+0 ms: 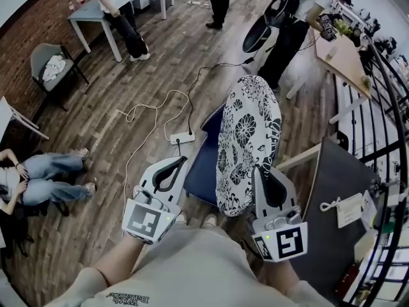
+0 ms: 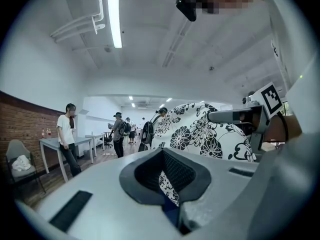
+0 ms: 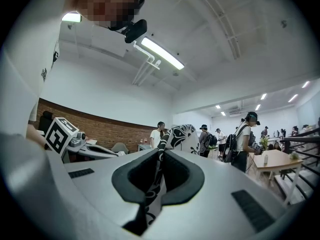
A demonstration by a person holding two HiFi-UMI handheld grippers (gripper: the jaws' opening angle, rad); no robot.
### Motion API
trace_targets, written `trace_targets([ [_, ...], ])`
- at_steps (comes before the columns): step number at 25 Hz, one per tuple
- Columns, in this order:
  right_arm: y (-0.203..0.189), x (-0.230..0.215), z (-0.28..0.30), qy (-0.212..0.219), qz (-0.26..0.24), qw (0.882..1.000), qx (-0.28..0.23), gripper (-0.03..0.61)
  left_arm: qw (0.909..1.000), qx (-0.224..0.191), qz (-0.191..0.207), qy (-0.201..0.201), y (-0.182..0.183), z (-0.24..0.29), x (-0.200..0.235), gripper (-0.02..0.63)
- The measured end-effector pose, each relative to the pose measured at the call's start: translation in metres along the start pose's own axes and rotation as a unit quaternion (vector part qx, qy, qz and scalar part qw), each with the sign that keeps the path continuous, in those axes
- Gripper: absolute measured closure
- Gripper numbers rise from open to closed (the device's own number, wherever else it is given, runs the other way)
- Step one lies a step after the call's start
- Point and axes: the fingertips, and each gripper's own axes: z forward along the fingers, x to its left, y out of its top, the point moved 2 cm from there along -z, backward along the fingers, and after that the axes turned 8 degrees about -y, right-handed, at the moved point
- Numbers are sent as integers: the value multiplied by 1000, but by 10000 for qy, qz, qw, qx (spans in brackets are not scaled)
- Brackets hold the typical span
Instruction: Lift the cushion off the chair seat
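The cushion (image 1: 246,133), white with black flowers, stands on edge above the blue chair seat (image 1: 203,165). My right gripper (image 1: 259,171) is shut on the cushion's near lower edge. In the right gripper view the flowered cloth (image 3: 181,134) runs up between the jaws of that gripper (image 3: 157,179). My left gripper (image 1: 181,160) is shut and holds nothing. It hovers over the seat's left edge, a little apart from the cushion. In the left gripper view, the cushion (image 2: 200,134) shows to the right beyond the left gripper (image 2: 167,184).
A white power strip (image 1: 181,137) with cables lies on the wooden floor beyond the chair. A dark table (image 1: 339,197) and a railing (image 1: 390,107) stand on the right. Several people stand at the back; one (image 1: 45,171) sits at the left.
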Motion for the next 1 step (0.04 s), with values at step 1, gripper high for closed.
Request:
trace_targets([
  [1, -1, 1, 0, 1, 2, 10000, 4, 572, 10000, 16, -8, -9, -2, 0, 0, 611],
])
